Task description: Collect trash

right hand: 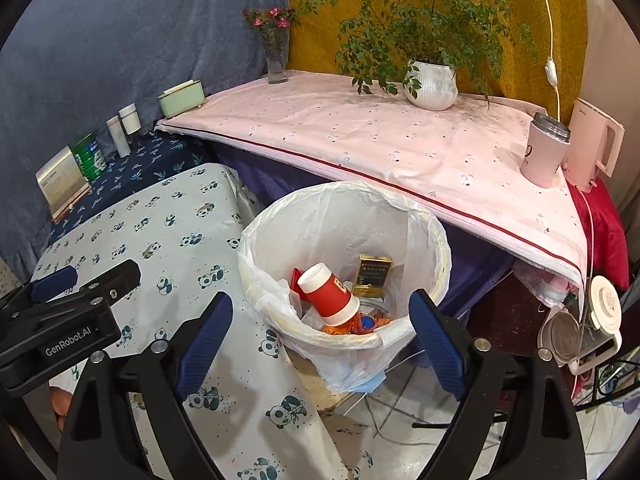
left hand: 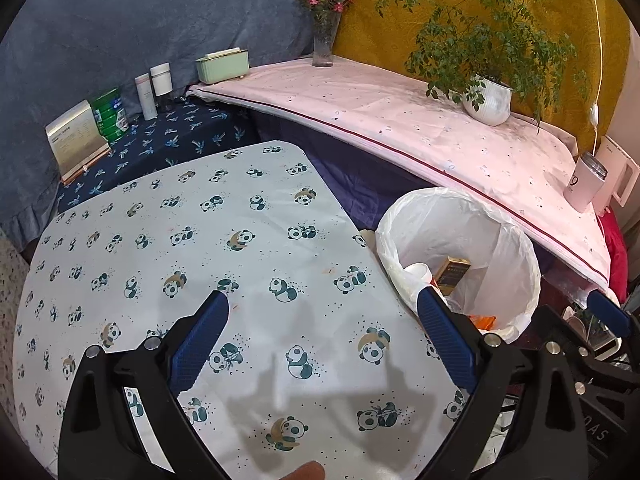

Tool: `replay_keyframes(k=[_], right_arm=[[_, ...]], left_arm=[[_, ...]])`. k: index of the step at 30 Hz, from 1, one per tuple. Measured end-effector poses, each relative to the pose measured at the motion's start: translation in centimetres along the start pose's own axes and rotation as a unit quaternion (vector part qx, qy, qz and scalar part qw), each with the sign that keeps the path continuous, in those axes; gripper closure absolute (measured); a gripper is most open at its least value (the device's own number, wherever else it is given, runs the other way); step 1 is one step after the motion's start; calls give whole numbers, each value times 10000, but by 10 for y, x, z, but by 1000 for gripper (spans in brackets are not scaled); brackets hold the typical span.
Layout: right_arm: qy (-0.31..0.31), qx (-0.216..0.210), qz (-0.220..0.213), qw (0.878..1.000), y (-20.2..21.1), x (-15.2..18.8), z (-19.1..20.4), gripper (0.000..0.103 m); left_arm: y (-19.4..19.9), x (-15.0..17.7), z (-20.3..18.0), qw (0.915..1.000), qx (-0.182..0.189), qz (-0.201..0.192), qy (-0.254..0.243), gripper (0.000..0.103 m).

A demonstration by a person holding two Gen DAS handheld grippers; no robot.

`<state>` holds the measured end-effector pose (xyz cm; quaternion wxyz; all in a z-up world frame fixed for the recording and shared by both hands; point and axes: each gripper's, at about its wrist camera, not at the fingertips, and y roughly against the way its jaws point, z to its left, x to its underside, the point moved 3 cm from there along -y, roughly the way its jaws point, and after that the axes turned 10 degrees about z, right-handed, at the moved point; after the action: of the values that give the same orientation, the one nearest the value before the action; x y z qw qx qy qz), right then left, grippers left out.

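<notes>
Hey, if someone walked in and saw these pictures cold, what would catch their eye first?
Probably the white-lined trash bin beside the panda-print table, with a red and white cup lying tilted on top of the rubbish and a gold box behind it. Next, the leafy potted plant on the pink-covered shelf behind. Both tools, the left tool over the table and the right tool above the bin, stand open and empty.

A: What sort of place is this?
B: A lived-in home: a panda-print cloth covers the surface, with a potted plant, a flower vase and an electric kettle nearby.
A: Anything else?
B: A bag-lined wastebasket.
</notes>
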<state>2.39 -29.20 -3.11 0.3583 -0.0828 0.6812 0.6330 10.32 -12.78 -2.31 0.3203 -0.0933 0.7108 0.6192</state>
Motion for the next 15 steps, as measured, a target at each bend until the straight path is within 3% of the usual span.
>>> replay_keyframes(k=[3,15], right_arm=[[52,41,-16,10000,3,0,-1,7],[227,69,8,9997,4,-3,-5,7]], left_arm=[[2,1,-2,10000,-35,0,-16,10],[2,7,-15,9997,-162,84,-187,9]])
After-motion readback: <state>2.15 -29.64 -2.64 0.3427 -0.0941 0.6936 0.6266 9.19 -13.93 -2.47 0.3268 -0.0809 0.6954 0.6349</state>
